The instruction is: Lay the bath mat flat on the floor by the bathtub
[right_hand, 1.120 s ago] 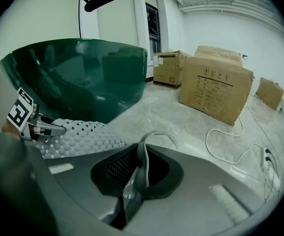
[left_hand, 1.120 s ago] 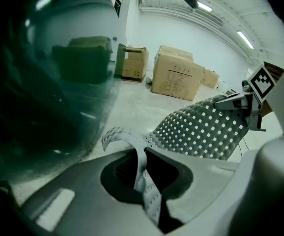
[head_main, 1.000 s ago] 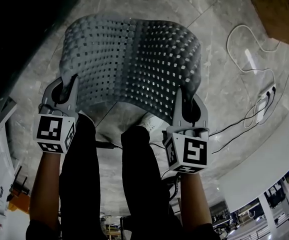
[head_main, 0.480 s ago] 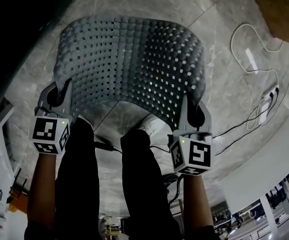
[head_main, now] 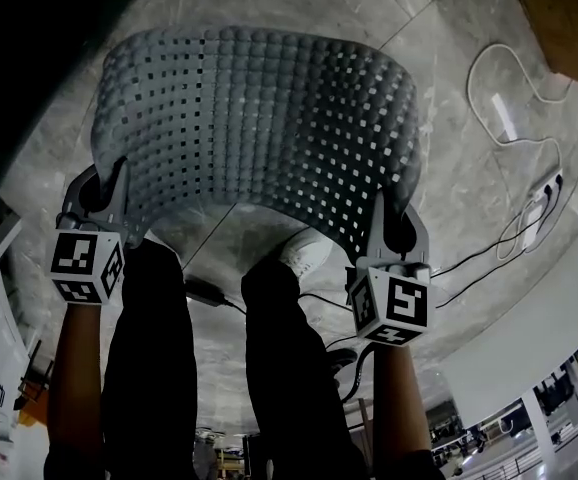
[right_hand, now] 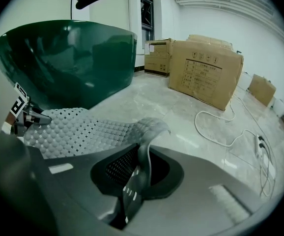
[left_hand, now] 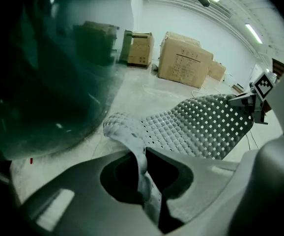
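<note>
— What's hard to make out here?

— In the head view the bathtub (head_main: 19, 58) is only a black mass at upper left; its dark green wall (right_hand: 68, 58) shows plainly in the right gripper view. The person's legs (head_main: 279, 368) hide the floor (head_main: 449, 168) under the near edge of the bath mat (head_main: 259, 128). I cannot tell whether its far edge touches the floor.

— Where is the mat relative to the grippers?

— It is stretched between them, bowing away toward the tub. The left gripper (head_main: 104, 188) is closed tight on the near left corner, a thin fold squeezed between its jaws. The right gripper (head_main: 394, 223) pinches the near right corner the same way.

— Counts?

— One mat, two grippers, three cardboard boxes (right_hand: 206, 73) by the far wall, and one white cable (head_main: 514, 98) running to a power strip (head_main: 539, 198).
</note>
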A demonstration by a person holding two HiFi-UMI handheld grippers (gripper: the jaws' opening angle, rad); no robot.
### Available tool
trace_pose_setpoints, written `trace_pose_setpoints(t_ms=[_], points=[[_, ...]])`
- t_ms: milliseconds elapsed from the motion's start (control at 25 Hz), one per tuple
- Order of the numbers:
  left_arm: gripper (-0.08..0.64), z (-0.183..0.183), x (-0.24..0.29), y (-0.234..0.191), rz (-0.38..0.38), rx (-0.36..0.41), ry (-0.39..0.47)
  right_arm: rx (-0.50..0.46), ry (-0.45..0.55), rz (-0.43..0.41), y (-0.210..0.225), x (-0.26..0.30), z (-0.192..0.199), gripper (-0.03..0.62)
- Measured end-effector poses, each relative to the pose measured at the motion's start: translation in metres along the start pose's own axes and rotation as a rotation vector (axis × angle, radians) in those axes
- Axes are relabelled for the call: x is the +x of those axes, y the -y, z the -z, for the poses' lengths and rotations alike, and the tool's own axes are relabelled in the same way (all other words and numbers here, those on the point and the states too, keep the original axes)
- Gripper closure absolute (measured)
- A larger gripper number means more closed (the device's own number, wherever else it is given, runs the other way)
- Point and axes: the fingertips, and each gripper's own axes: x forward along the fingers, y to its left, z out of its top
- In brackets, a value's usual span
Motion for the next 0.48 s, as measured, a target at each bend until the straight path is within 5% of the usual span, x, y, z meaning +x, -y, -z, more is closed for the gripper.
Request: trace_pose_setpoints(t_ms=[480], points=[[0.542,0.029,0.027,-0.030,-0.032,-0.046,-0.036,0.047,-0.037,0.060,0.030,0.027,0.038,0.541]])
